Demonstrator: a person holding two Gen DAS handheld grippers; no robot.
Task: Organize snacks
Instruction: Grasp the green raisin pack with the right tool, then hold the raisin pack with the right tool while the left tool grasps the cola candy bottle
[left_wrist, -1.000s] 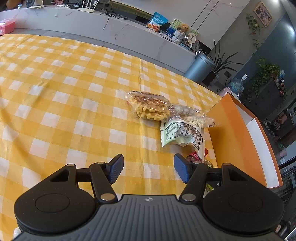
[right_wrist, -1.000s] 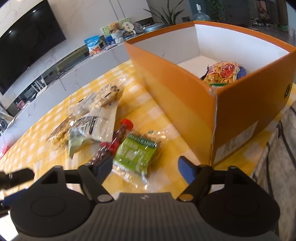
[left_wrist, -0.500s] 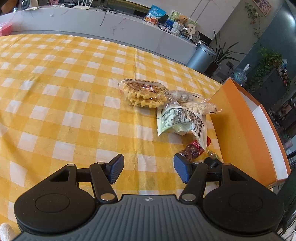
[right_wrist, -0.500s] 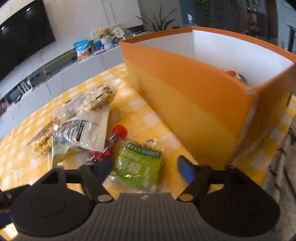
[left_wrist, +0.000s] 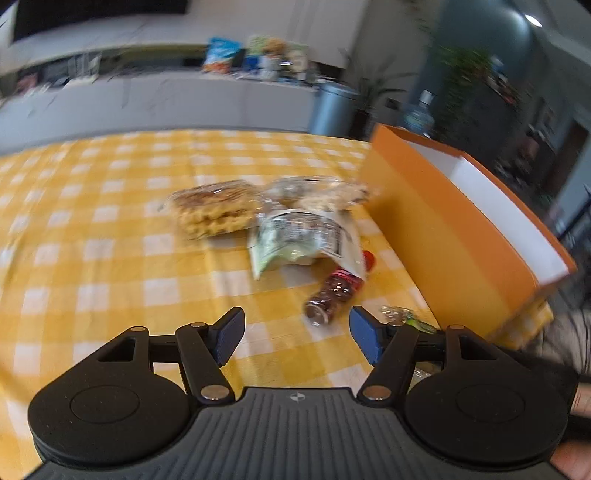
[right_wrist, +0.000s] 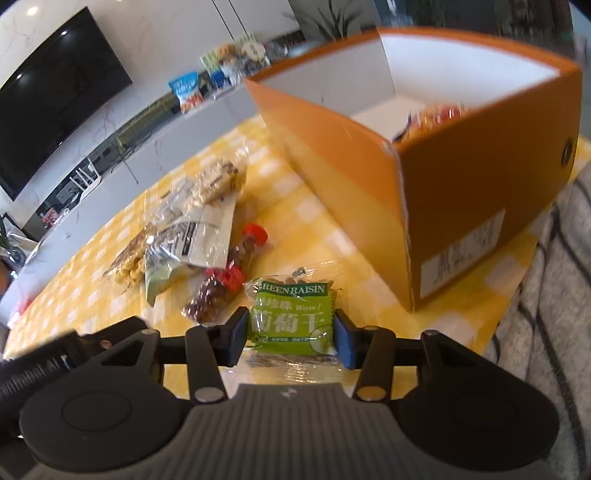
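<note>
My right gripper (right_wrist: 290, 338) is shut on a green raisin packet (right_wrist: 291, 319), low over the yellow checked tablecloth (right_wrist: 325, 229). The orange box (right_wrist: 480, 177) stands to its right with a colourful snack bag (right_wrist: 432, 118) inside. My left gripper (left_wrist: 295, 334) is open and empty above the cloth. Ahead of it lie a small red-capped bottle of dark snacks (left_wrist: 334, 291), a green-white pouch (left_wrist: 299, 236), a waffle pack (left_wrist: 214, 210) and a clear bag of pale snacks (left_wrist: 325, 192). The raisin packet's edge (left_wrist: 404, 317) shows by the left gripper's right finger.
The orange box (left_wrist: 461, 229) is at the right of the left wrist view. A grey counter (left_wrist: 184, 96) with snack bags stands behind the table. A striped grey cloth (right_wrist: 554, 332) lies past the table's right edge. A dark TV (right_wrist: 55, 92) hangs on the wall.
My right gripper has closed on the green raisin packet. My left gripper has pulled back and tilted up, so the box and the room show more.
</note>
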